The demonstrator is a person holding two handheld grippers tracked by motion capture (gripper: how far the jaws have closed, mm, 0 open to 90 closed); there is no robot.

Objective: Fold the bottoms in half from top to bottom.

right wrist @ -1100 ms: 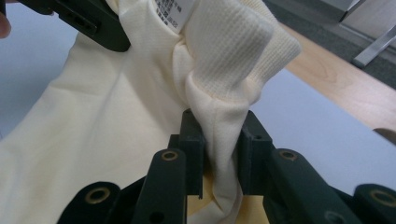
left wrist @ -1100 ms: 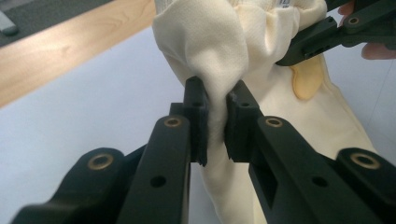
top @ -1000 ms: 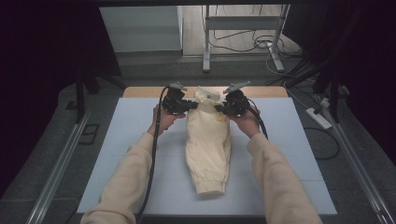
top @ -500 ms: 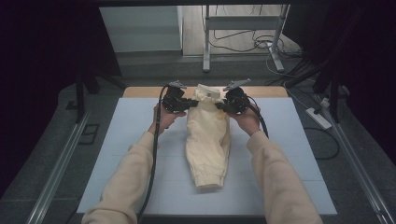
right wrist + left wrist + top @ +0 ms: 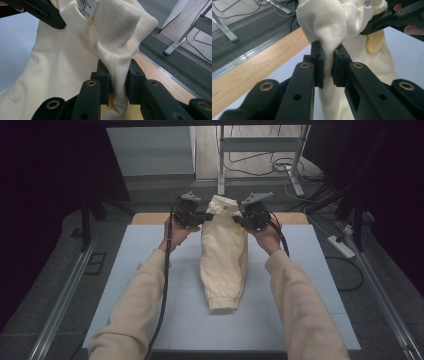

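Observation:
A cream-coloured garment [image 5: 223, 255] hangs folded lengthwise from both grippers over the far middle of the table, its cuffed lower end resting on the white mat. My left gripper [image 5: 206, 216] is shut on the garment's top left edge, and the cloth [image 5: 327, 32] bunches between its jaws. My right gripper [image 5: 238, 218] is shut on the top right edge, where ribbed fabric [image 5: 117, 42] is pinched. A white label [image 5: 87, 6] shows near the collar. The two grippers sit close together, both raised above the table.
The white mat [image 5: 135, 285] covers the wooden table [image 5: 147, 218], whose far edge shows bare wood. Beyond it are grey floor, a metal stand's legs [image 5: 222, 157] and cables [image 5: 280, 167]. A power strip [image 5: 342, 247] lies at the right on the floor.
Both grippers have risen and moved farther from the person with the garment's top. More of the cloth now hangs lifted, while its lower end has slid forward on the mat.

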